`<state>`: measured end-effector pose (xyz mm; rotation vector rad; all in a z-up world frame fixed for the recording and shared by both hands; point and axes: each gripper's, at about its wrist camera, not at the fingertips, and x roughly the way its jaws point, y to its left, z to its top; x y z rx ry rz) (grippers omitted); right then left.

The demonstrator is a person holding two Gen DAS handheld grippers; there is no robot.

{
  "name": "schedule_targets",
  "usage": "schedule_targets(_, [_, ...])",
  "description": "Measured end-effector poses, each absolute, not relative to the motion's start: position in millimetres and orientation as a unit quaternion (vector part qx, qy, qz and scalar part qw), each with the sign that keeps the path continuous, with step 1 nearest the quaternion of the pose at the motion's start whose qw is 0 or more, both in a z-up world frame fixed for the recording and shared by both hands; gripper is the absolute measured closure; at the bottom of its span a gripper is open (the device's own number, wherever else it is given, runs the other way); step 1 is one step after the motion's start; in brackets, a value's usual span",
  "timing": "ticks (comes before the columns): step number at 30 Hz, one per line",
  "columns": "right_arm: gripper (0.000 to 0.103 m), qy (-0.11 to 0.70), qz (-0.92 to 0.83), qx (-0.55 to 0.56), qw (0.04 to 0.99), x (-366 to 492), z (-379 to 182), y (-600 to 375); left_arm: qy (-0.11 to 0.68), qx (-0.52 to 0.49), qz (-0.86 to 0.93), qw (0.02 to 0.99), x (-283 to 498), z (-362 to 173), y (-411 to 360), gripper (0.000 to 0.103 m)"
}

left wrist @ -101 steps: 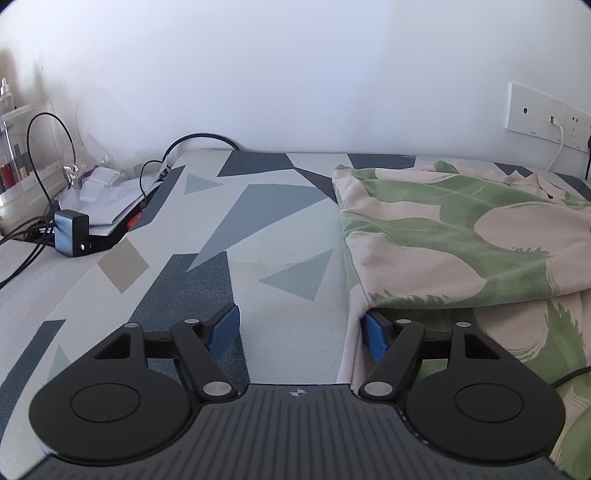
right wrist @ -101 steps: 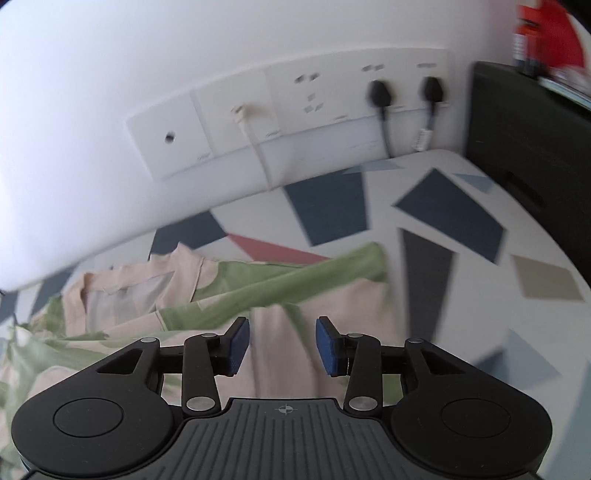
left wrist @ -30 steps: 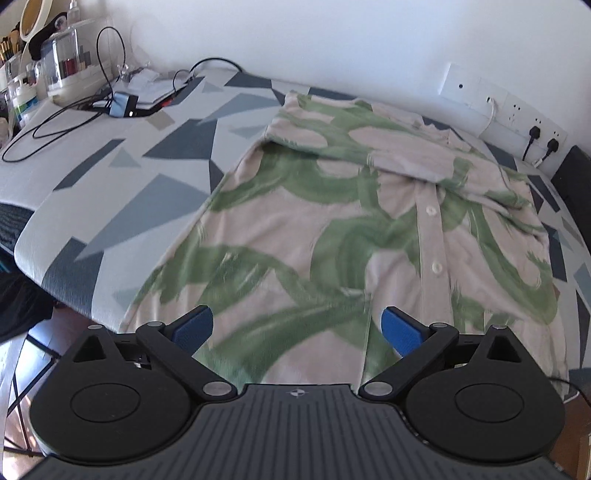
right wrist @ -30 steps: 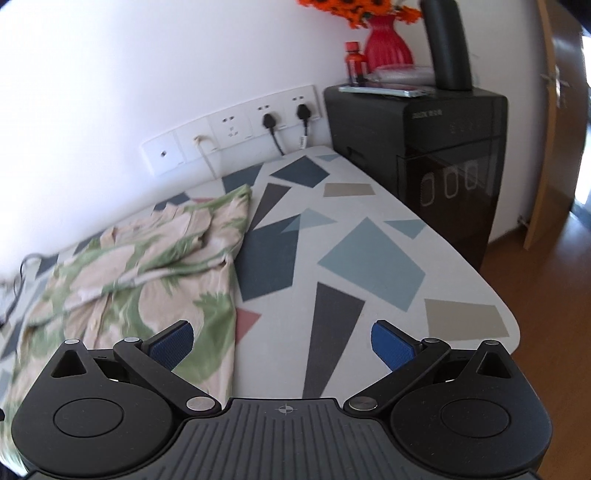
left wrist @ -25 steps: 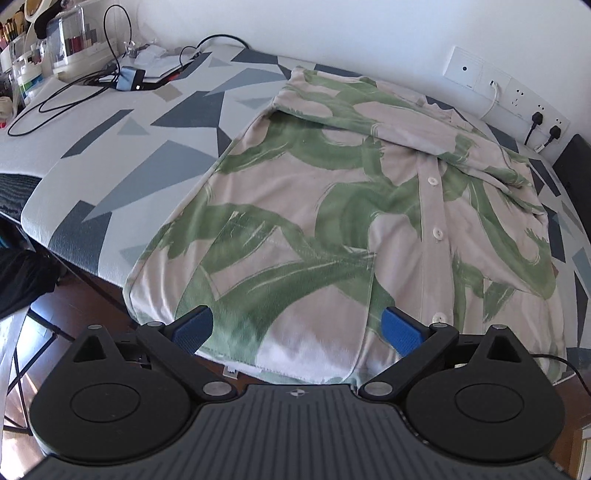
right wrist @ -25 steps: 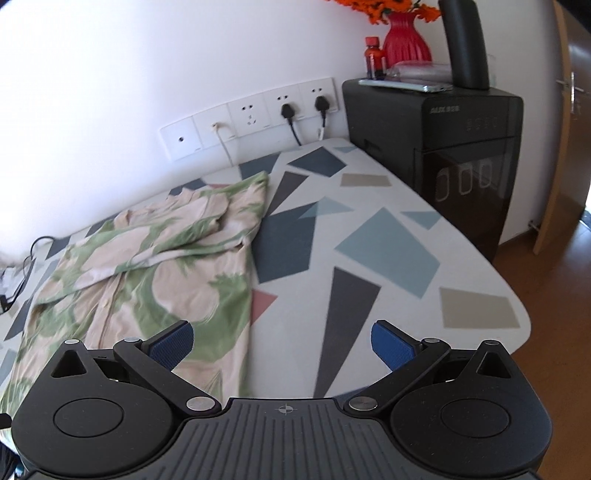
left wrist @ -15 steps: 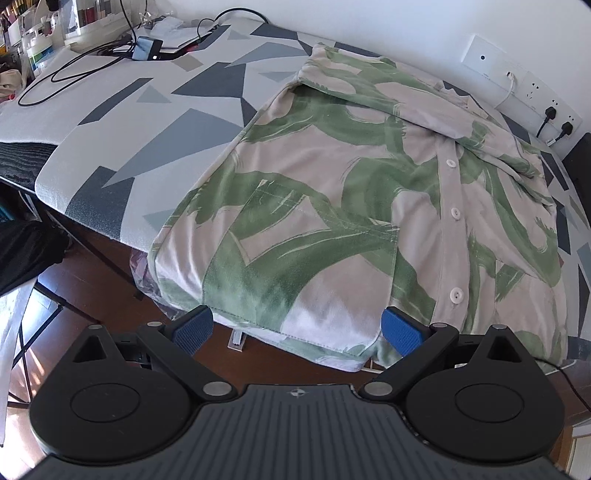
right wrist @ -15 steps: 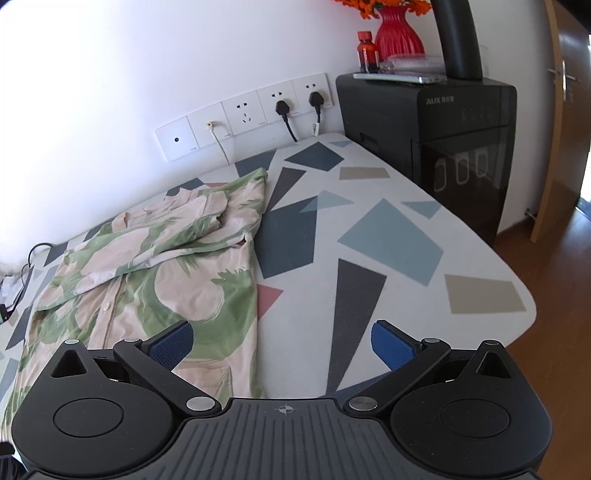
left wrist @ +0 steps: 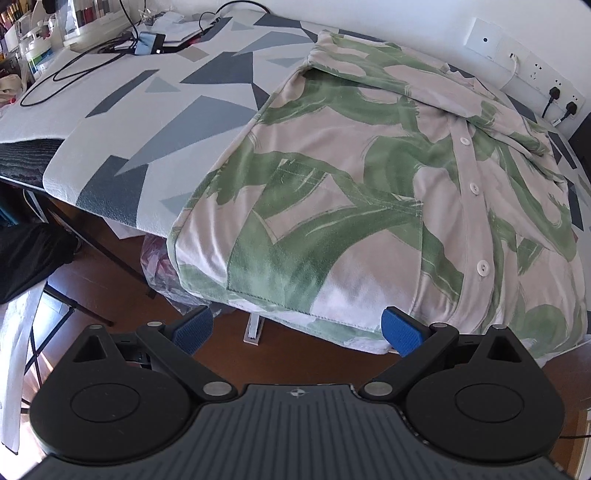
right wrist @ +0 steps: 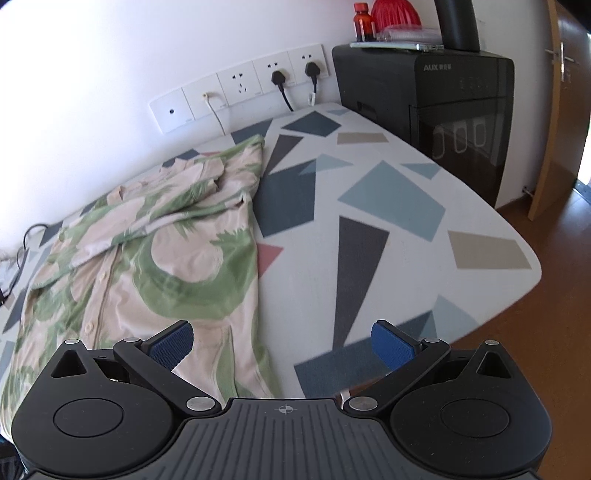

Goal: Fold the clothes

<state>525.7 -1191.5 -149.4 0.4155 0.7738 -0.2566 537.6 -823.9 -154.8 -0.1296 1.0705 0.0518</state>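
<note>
On the patterned table [left wrist: 207,110], the shirt [left wrist: 369,184] lies collar toward wall.

I am seeing the shirt [left wrist: 369,177] hem dropping over the table [left wrist: 166,110] edge, hiding its underside. In the right wrist view my gripper body is covering the shirt's [right wrist: 147,258] lower left corner. The vase [right wrist: 395,13] is running off the top edge. Shelf clutter [left wrist: 55,29] is reading too small to identify.
</note>
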Motion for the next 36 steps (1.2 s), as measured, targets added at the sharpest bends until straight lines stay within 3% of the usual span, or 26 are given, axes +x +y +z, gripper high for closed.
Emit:
schedule_targets(12, [0.001,0.394,-0.119,0.150,0.899,523.2,-167.8,-1173.0,0.451,0.034,0.028,0.892,558.7,-149.3,-821.0,0.003])
schedule_targets(25, [0.001,0.426,-0.091,0.131,0.890,547.8,-187.7,-1150.3,0.445,0.106,-0.007,0.889,584.6,-161.9,-798.3,0.003])
schedule_targets(36, [0.001,0.437,-0.094,0.091,0.890,571.4,-196.8,-1128.2,0.477,0.061,-0.012,0.877,616.5,-185.6,-769.9,0.000])
